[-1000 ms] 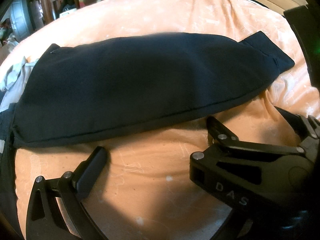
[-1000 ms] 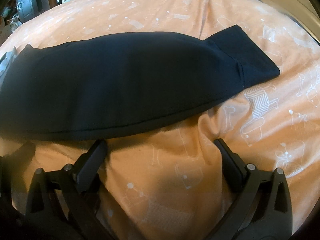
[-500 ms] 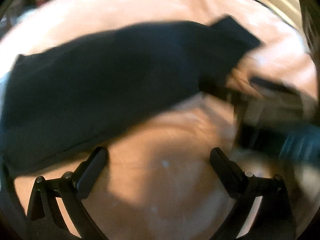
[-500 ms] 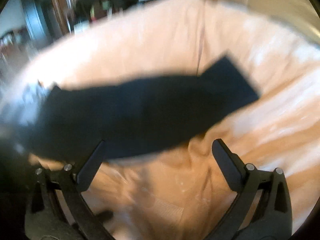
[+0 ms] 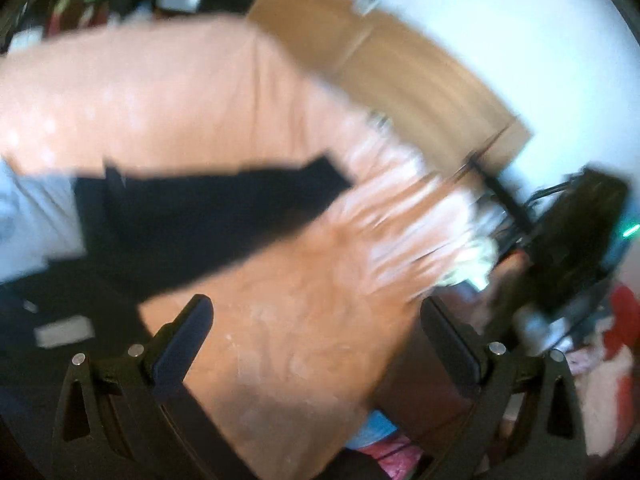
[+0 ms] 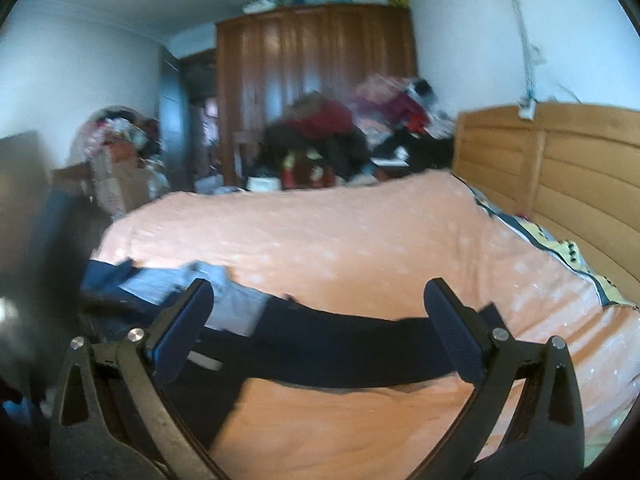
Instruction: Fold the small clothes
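On bed (image 6: 360,248): dark garment (image 6: 340,352), no legible txt.

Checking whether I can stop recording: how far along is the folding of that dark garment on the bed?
Done: the dark garment lies as a long, flat band on the peach bedcover, so it looks folded lengthwise. In hand: nothing; the left claw and right claw are both open and empty. Left: probably folding the band shorter, and the light blue clothes beside it look unfolded.
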Demonstrator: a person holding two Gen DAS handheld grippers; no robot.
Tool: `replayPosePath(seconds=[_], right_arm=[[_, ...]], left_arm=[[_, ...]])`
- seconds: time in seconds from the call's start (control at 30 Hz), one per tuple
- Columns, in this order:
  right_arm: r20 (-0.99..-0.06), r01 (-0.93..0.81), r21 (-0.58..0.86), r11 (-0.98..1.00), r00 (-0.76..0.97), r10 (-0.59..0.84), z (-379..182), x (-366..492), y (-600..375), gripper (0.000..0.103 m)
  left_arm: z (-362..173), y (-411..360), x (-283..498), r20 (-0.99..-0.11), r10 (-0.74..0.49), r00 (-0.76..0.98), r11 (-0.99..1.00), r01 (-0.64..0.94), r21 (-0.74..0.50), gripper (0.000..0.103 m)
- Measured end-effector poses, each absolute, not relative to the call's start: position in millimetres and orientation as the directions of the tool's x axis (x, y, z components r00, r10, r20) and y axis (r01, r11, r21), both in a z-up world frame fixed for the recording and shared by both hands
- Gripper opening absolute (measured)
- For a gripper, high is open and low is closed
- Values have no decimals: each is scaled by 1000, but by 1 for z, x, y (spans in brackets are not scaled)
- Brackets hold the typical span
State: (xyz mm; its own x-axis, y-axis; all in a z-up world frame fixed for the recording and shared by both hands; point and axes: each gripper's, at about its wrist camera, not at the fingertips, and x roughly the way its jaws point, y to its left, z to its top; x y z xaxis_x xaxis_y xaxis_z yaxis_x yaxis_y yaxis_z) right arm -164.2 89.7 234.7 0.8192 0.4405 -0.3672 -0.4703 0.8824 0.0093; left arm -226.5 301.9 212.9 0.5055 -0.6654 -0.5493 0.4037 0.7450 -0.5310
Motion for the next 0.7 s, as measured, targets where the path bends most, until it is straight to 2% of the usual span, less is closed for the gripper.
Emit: replayPosePath(seconds=[0.1, 0.27, 0.4, 0.47, 0.53, 0.57, 0.7], right_arm=[[-289, -508, 3, 861, 824, 487, 257, -201, 95, 103], [-161, -526, -56, 848, 843, 513, 318, -241, 108, 103], [-73, -576, -68, 815, 817, 571, 354, -264, 120, 103], [-61, -588, -60, 807, 809, 585, 359, -278, 133, 103], [-78, -590, -31, 807, 806, 586, 340, -282, 158, 103], [-118, -604, -15, 797, 793, 598, 321, -275, 172, 103], [-359, -691, 97, 717, 647, 672, 227, -274, 230, 103]], left_arm=[[287, 349, -271, -415, -665, 621, 738, 460, -495, 103], [380, 415, -336, -184, -660, 728, 699, 507, -504, 103], [429, 457, -379, -54, -675, 736, 642, 549, -535, 103], [446, 473, -397, -14, -673, 739, 618, 553, -559, 103], [461, 487, -414, 18, -672, 741, 594, 553, -584, 103], [467, 492, -421, 34, -673, 739, 582, 558, -592, 103], [497, 512, -461, 34, -616, 787, 652, 533, -539, 103]])
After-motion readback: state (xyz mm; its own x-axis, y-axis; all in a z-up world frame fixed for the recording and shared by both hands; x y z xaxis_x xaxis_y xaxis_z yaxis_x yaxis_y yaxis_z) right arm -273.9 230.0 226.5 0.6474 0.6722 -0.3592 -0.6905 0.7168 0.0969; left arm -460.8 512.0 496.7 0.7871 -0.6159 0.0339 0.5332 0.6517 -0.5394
